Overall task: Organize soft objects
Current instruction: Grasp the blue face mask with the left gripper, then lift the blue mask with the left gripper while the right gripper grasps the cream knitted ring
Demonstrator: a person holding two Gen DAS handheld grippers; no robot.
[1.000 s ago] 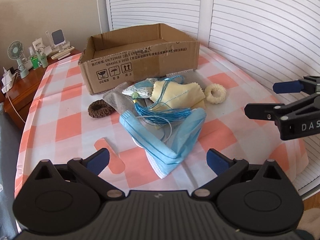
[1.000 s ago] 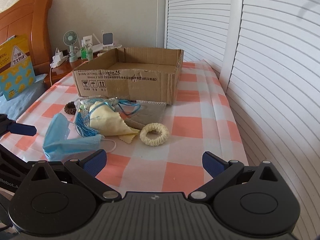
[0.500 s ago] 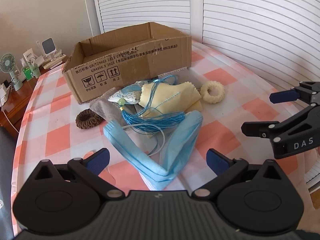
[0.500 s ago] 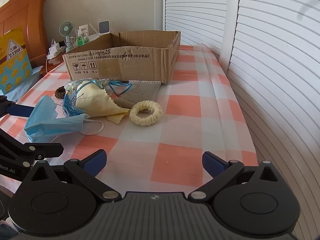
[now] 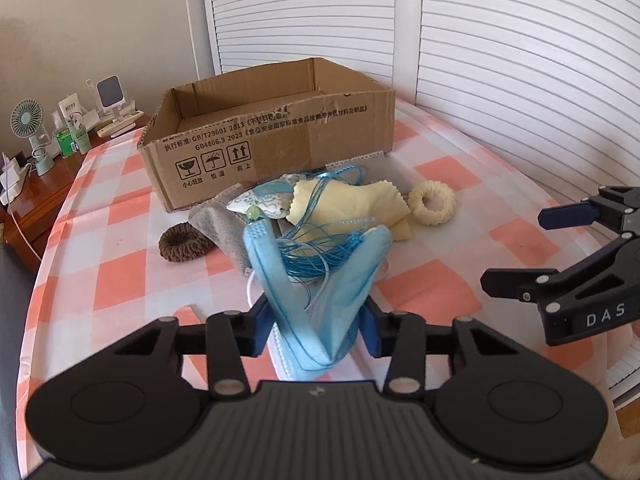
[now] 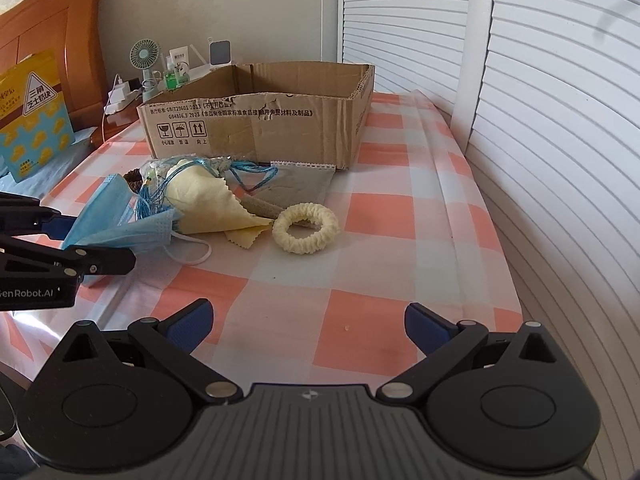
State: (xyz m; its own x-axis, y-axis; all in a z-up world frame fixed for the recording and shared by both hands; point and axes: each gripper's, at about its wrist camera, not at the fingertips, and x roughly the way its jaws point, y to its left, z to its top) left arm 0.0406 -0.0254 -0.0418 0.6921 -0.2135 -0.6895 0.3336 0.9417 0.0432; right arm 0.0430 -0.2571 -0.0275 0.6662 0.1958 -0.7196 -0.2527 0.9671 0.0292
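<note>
Here, one blue mask (image 5: 320, 300) sits pinched in the left gripper (image 5: 316, 326); the right gripper (image 6: 308, 322) hangs open. Two scrunchies: cream scrunchie (image 6: 306, 228), and brown scrunchie (image 5: 186, 242), clear only in the left view.

A small fan (image 5: 25, 121) and bottles (image 5: 63, 138) stand on the nightstand (image 5: 48, 184).
</note>
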